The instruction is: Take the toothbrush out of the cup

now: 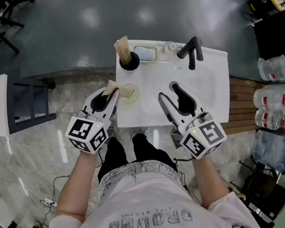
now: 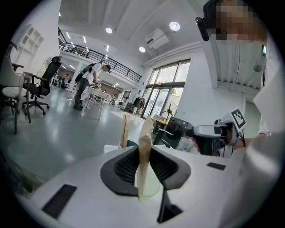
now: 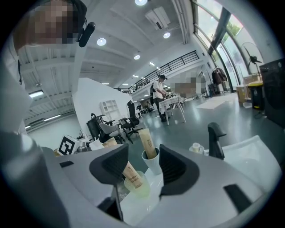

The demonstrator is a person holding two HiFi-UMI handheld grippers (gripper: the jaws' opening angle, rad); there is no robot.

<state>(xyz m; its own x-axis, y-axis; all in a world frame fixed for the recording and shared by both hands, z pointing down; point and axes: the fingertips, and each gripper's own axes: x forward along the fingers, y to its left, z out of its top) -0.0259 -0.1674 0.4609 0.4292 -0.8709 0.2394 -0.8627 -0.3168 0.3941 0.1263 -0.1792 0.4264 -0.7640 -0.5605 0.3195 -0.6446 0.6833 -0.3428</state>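
A toothbrush in a tan paper wrapper (image 1: 121, 90) (image 2: 143, 156) leans with its lower end in a clear yellowish cup (image 1: 130, 94) (image 2: 151, 189) at the front left of the white sink top (image 1: 219, 66). My left gripper (image 1: 110, 91) (image 2: 143, 167) is shut on the wrapper's upper part, just above the cup. Over the basin to the right, my right gripper (image 1: 169, 90) (image 3: 143, 167) stands open with nothing between its jaws. In the right gripper view the clear cup (image 3: 137, 185) and the toothbrush (image 3: 130, 173) sit ahead and low.
A second cup (image 1: 129, 61) (image 3: 151, 160) holding more wrapped toothbrushes stands at the back left corner. A soap dish (image 1: 148, 53), a small bottle (image 1: 169, 46) and a black faucet (image 1: 191, 50) line the back. Water bottles (image 1: 275, 67) lie on the floor at right.
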